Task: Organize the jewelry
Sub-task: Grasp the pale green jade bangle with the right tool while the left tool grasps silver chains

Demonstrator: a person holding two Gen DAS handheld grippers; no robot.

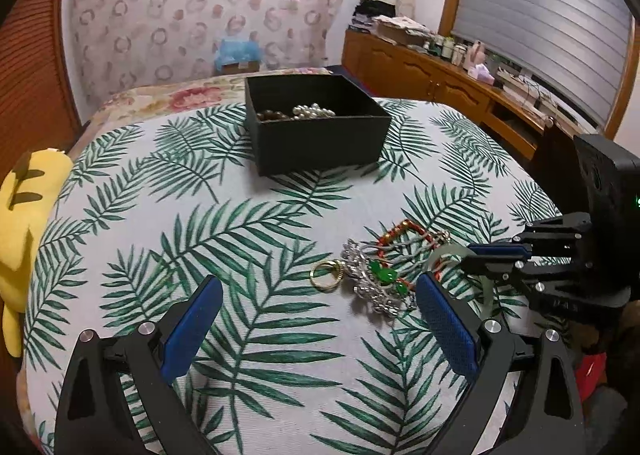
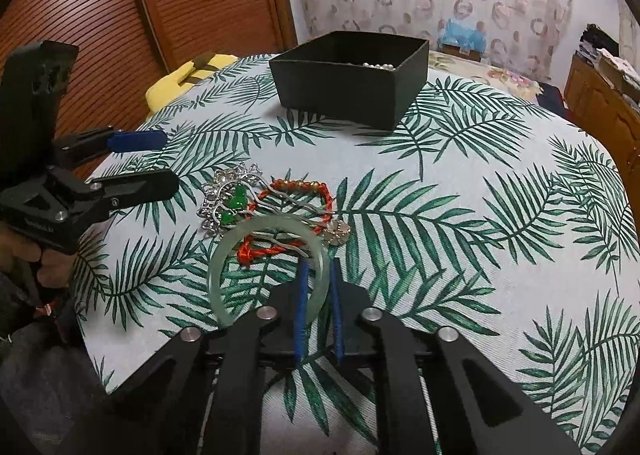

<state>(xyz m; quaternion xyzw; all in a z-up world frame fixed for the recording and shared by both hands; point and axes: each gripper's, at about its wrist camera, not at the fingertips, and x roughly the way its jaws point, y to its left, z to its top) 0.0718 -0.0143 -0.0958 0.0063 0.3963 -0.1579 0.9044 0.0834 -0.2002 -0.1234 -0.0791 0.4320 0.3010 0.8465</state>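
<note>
On the leaf-print worktop [image 2: 460, 255], near its front edge, lies a small pile of jewelry. A pale green bangle [image 2: 224, 255] sits closest, and the right hand-held gripper [image 2: 320, 275] is clenched on the bangle's rim, one blue pad inside the ring and one outside. I cannot tell if the bangle is lifted or is resting on the cloth.

Just behind the bangle, a red and gold cord bracelet [image 2: 304, 189] is tangled with a silver hair comb with green stones [image 2: 230, 201]. The comb's thin prongs pass under the bangle. A small round charm [image 2: 338, 231] lies at the end of the cord.

Farther back stands a black box [image 2: 348, 75]. It looks like the place where things go.

I think the job is partly done. Some pieces are in the box, and at least four or five are not yet put away.

The left view shows more. It looks down into the box [image 1: 320, 143], where white pearls [image 1: 314, 111] and dark beads [image 1: 272, 115] lie together. It also shows a gold ring [image 1: 326, 275] beside the comb, which the right view does not show. The left hand-held gripper [image 1: 318, 291] is spread wide and holds nothing, hovering just in front of the pile.

The right view shows only a few pearls over the box wall, but it shows the grip on the bangle best.
</note>
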